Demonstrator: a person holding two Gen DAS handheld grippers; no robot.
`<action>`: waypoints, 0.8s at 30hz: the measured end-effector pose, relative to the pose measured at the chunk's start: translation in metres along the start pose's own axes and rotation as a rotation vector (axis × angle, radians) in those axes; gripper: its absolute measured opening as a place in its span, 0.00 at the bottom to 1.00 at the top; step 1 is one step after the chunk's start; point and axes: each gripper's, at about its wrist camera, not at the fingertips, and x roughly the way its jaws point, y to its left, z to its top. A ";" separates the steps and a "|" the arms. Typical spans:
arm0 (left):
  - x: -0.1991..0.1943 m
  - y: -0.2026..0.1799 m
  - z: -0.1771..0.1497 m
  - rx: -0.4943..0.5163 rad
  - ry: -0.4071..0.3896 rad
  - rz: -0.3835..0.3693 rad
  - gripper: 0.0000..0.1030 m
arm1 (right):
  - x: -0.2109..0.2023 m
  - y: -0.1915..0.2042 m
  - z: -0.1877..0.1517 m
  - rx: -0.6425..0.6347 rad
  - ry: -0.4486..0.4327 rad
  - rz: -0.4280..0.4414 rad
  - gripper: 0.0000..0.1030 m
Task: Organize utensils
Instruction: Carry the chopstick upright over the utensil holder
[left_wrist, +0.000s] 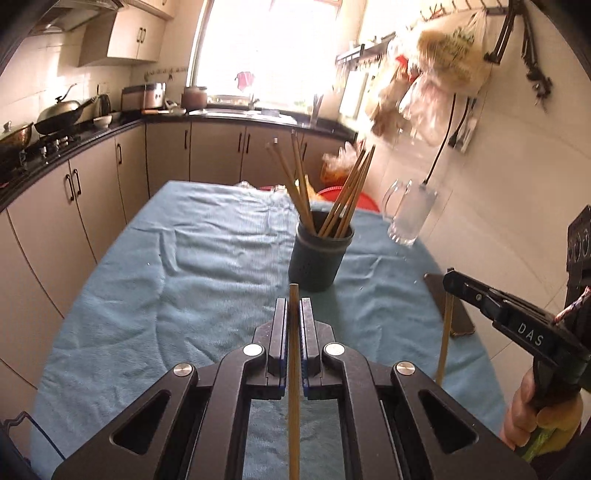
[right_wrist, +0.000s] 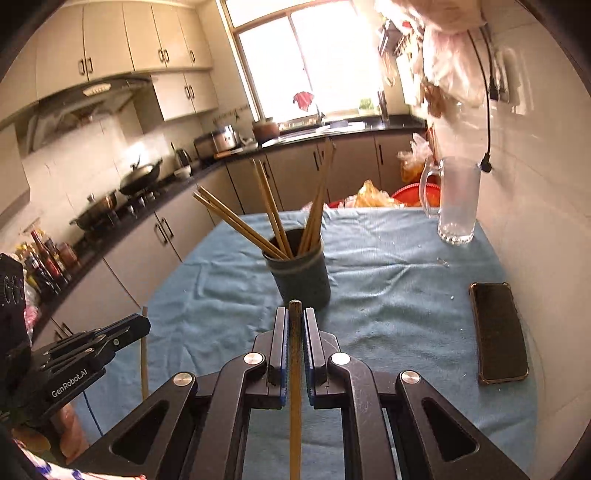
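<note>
1 dark holder (right_wrist: 301, 275); 7 chopsticks in holder (right_wrist: 275, 221), hard to separate; 2 held chopsticks (right_wrist: 295, 369), one per gripper; 1 glass mug (right_wrist: 456, 199); 1 phone (right_wrist: 498, 332); 2 grippers (right_wrist: 295, 314)

— Where did the holder (right_wrist: 300, 271) stand?
— On the cloth-covered table (right_wrist: 388, 295), near its middle, with the bundle of chopsticks (right_wrist: 273, 221) upright in it, fanned outward.
— And the mug (right_wrist: 456, 199)?
— Behind the holder and to its right, close to the wall. The phone (right_wrist: 498, 332) lay flat nearer, along the right edge.
— Beyond the table?
— The counter (left_wrist: 236, 116) ran behind and down the left, the wok (left_wrist: 59, 116) on it at left.
</note>
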 end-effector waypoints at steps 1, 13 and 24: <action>-0.006 0.000 0.000 -0.005 -0.012 -0.007 0.05 | -0.004 0.001 -0.001 0.000 -0.013 0.003 0.07; -0.050 -0.017 -0.006 0.023 -0.116 -0.008 0.05 | -0.041 0.024 -0.006 -0.032 -0.083 0.016 0.07; -0.077 -0.029 0.006 0.045 -0.185 -0.045 0.05 | -0.063 0.029 0.009 -0.044 -0.147 0.045 0.07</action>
